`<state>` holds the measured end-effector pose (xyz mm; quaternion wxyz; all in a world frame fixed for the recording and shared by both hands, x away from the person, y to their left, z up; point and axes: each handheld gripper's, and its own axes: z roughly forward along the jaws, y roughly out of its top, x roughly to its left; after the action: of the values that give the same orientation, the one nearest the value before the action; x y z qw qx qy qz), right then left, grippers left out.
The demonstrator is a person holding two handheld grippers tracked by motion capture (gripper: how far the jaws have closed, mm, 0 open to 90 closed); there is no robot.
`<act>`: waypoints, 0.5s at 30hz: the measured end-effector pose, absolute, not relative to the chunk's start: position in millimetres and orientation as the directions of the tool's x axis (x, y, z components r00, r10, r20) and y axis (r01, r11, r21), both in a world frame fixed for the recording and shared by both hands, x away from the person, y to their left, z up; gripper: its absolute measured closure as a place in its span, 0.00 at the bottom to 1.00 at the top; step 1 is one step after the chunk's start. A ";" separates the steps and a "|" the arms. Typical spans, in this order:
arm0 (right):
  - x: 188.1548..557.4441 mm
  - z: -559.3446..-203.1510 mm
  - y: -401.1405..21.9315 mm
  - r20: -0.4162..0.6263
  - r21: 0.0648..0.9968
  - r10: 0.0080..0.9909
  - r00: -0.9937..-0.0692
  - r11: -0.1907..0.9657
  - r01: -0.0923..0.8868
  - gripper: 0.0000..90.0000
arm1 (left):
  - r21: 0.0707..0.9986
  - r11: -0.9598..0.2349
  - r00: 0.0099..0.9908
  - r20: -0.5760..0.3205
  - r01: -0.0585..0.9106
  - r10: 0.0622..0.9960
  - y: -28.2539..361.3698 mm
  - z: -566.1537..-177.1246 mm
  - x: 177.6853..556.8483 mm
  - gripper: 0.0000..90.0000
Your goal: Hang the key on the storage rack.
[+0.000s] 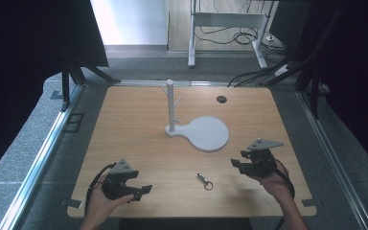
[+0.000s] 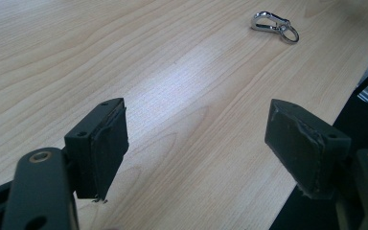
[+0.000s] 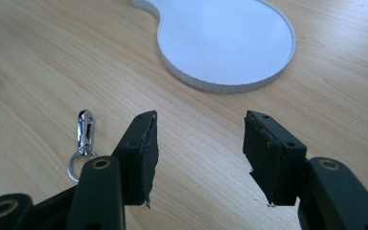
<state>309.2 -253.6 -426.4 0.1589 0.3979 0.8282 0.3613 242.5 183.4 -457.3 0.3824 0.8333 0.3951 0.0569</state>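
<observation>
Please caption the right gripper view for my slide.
Open right gripper above the wooden table, metal keychain clip beside its jaw, white stand base ahead.

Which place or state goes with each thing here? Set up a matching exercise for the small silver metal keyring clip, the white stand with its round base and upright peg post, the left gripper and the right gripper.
Things:
1. small silver metal keyring clip
2. white stand with round base and upright peg post
3. left gripper
4. right gripper

Places or states:
A. at the table's middle
B. open, beside the table's near left edge
C. lying flat between both grippers
D. open, near the stand's round base

Pairs: 1-C, 2-A, 3-B, 4-D
</observation>
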 end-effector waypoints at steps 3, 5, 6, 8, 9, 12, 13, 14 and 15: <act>312.0 -421.4 -245.6 0.004 0.692 0.757 -0.653 0.470 0.549 0.52 | 0.685 -0.395 0.682 -0.205 0.612 0.702 184.3 -456.0 241.6 0.26; 313.0 -419.9 -239.8 -0.007 0.675 0.746 -0.666 0.495 0.547 0.53 | 0.686 -0.396 0.683 -0.204 0.611 0.702 185.2 -455.4 241.4 0.26; 313.4 -419.4 -236.8 -0.006 0.665 0.741 -0.671 0.504 0.551 0.53 | 0.686 -0.393 0.681 -0.205 0.612 0.703 185.4 -455.5 241.5 0.26; 314.8 -419.3 -230.9 -0.001 0.649 0.729 -0.685 0.522 0.554 0.54 | 0.684 -0.393 0.678 -0.205 0.615 0.706 186.0 -455.9 241.7 0.26; 315.8 -419.4 -227.9 -0.002 0.637 0.722 -0.692 0.534 0.556 0.54 | 0.683 -0.392 0.677 -0.206 0.616 0.706 186.0 -456.2 241.8 0.26; 318.7 -418.5 -219.8 -0.015 0.605 0.703 -0.711 0.573 0.553 0.54 | 0.682 -0.397 0.679 -0.203 0.615 0.705 186.1 -456.5 242.1 0.26; 319.3 -417.6 -217.4 -0.018 0.594 0.694 -0.720 0.586 0.551 0.54 | 0.682 -0.398 0.680 -0.202 0.614 0.705 186.3 -456.4 241.9 0.26; 319.7 -416.7 -215.1 -0.021 0.587 0.691 -0.722 0.594 0.550 0.54 | 0.682 -0.399 0.681 -0.201 0.613 0.704 186.8 -456.0 241.8 0.26; 320.2 -415.4 -213.5 -0.028 0.581 0.687 -0.727 0.602 0.547 0.54 | 0.684 -0.394 0.679 -0.203 0.613 0.705 187.4 -455.9 241.8 0.26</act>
<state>320.2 -213.5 -415.4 0.1250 0.3480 0.8863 0.2788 241.8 187.4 -455.9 0.3825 0.8327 0.3958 0.0599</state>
